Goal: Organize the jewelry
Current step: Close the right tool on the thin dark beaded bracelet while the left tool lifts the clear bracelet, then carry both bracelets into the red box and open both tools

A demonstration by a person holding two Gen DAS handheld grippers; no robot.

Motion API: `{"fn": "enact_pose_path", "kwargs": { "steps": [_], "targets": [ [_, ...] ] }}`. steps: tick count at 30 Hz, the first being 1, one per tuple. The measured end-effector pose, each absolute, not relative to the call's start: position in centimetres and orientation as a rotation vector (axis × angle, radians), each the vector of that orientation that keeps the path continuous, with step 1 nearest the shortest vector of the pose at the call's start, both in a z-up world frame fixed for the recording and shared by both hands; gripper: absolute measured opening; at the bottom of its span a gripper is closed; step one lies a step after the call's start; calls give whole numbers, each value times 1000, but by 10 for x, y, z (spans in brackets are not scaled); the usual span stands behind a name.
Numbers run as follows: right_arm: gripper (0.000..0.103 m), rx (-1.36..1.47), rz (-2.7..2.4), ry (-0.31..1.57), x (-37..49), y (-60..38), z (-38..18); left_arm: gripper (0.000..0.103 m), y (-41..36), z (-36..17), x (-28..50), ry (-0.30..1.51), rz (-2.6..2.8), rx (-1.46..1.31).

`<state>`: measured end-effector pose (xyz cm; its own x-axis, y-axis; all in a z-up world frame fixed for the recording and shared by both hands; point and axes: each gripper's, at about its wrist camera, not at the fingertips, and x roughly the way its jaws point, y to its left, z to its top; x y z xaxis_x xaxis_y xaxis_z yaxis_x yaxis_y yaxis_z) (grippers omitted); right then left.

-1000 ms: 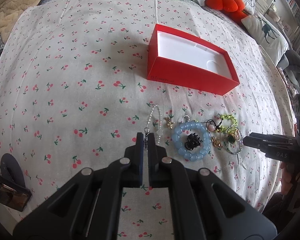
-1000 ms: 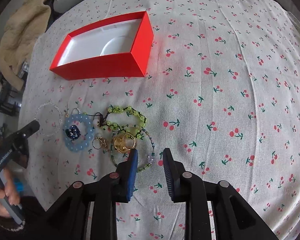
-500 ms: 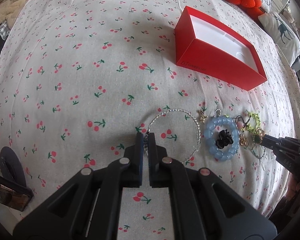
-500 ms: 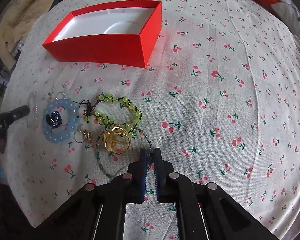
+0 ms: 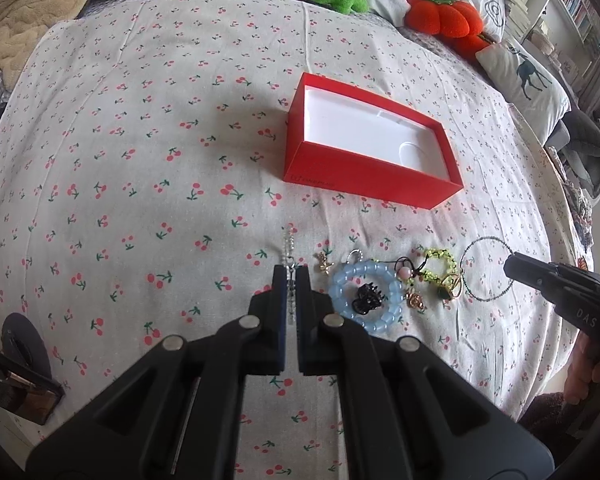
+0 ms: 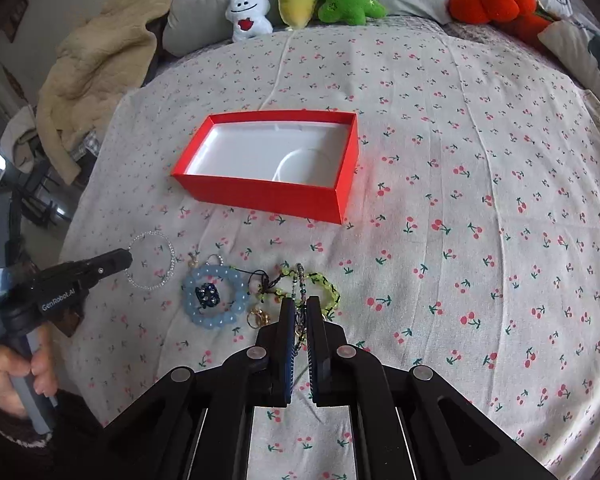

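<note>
**Both tongs pinching bracelets**

My left gripper [image 5: 291, 276] is pressed together on the clear bracelet [image 6: 152, 260]. My right gripper [image 6: 299, 310] is pinching the dark bracelet [image 5: 486, 268]. Both loops hang over the cherry-print sheet [image 5: 140, 160]. The red box [image 6: 272, 164] sits open beyond the remaining jewelry [image 6: 216, 296].

Orange plush [image 5: 444, 20] partly hidden behind deer pillow [image 5: 528, 80]. Small gold pieces [image 6: 260, 316] beside blue bead bracelet [image 6: 216, 300] too small to identify. Dark object [image 5: 20, 380] cut off at left frame edge.
</note>
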<state>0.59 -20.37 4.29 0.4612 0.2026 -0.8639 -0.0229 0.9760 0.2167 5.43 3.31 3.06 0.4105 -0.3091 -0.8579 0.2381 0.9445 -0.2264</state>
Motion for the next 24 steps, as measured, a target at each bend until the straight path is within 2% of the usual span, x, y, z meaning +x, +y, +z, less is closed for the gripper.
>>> {"fn": "enact_pose_path", "kwargs": {
  "steps": [15,20,24],
  "targets": [
    [5,315,156,960,43,-217,73,5,-26,85,103,973,-540,-220],
    [5,346,154,932,62,-223,77,5,-45,75,132,980,-590,-275],
    [5,350,144,922,79,-227,78,5,-45,47,150,1020,-546,-246]
  ]
}}
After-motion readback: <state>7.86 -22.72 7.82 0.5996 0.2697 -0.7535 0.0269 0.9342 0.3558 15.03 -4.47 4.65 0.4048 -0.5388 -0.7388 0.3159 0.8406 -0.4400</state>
